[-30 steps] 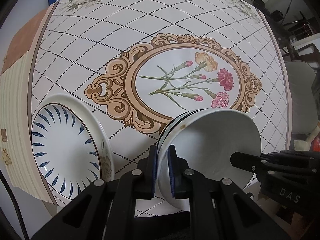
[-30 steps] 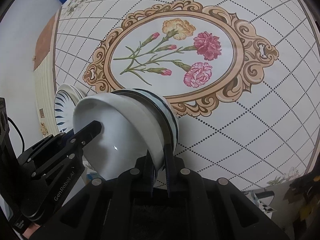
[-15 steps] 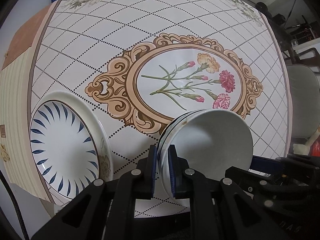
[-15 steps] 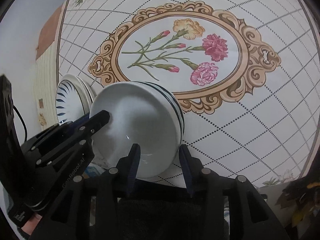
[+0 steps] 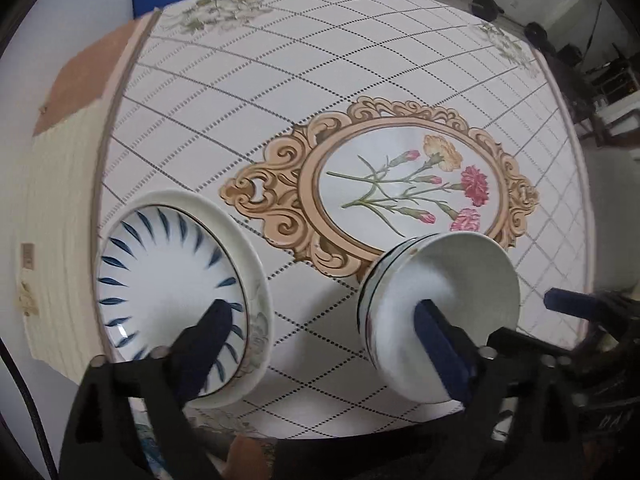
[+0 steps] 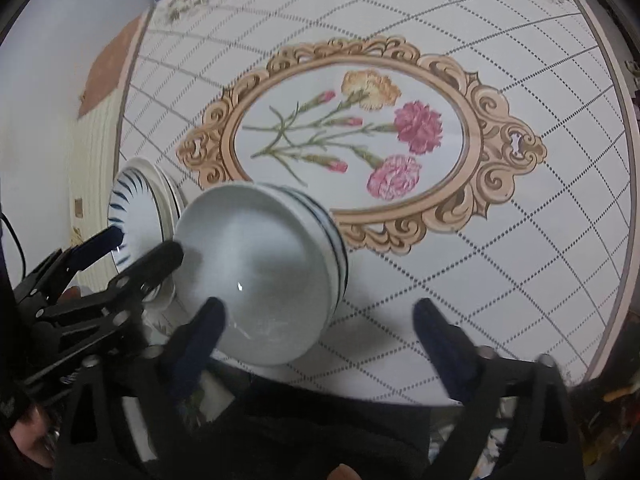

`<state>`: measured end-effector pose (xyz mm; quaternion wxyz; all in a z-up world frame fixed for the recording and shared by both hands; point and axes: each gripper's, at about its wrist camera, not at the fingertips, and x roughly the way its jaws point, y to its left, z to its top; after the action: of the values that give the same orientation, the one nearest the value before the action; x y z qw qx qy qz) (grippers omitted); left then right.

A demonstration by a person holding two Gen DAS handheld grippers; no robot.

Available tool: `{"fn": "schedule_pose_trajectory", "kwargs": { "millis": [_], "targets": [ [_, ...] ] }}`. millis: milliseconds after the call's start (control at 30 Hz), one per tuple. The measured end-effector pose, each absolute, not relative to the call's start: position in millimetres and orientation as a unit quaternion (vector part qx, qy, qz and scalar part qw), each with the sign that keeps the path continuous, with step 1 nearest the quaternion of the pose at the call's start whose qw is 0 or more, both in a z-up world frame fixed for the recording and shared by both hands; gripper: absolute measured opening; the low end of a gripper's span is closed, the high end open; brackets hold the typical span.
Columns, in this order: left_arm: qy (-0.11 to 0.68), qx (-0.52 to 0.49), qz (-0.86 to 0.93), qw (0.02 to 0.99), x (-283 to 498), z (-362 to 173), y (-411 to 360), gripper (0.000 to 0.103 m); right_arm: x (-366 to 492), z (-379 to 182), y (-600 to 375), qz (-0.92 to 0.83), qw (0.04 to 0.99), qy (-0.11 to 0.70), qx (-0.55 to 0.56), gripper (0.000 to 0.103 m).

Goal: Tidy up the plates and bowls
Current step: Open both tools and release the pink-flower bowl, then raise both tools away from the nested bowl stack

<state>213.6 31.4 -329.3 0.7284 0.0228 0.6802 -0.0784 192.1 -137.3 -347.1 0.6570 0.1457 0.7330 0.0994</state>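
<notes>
Both tongs stand spread wide, gripping nothing. Left tongs (image 5: 320,324) hang over the near edge of the table (image 5: 328,80), one fingertip above the stacked plates (image 5: 172,280) with blue leaf marks, the other over the white bowls (image 5: 448,284). Right tongs (image 6: 320,320) frame the nested bowls' (image 6: 260,272) right side, its left fingertip over the top bowl's near rim. Plates and bowls sit near each other by the table's front edge.

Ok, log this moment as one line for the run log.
left gripper: open | right gripper: open | bowl stack: on table, released | plate stack: beside it
</notes>
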Motion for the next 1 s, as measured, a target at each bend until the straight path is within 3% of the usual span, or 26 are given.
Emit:
{"fn": "schedule_pose_trajectory", "kwargs": {
  "millis": [333, 633, 1000],
  "targets": [
    [0.673, -0.043, -0.120, 0.729, 212.6, -349.3, 34.8, 0.102, 185.6, -372.1, -146.1, 0.166, 0.663, 0.709, 0.174, 0.103],
    [0.648, 0.041, -0.058, 0.758, 191.9, -330.8, 25.0, 0.102, 173.0, -372.2, -156.5, 0.107, 0.682, 0.716, 0.103, 0.103],
    [0.600, 0.049, -0.060, 0.796, 127.1, -209.9, 9.2, 0.102, 115.4, -237.9, -162.4, 0.014, 0.762, 0.648, 0.001, 0.103]
  ]
}}
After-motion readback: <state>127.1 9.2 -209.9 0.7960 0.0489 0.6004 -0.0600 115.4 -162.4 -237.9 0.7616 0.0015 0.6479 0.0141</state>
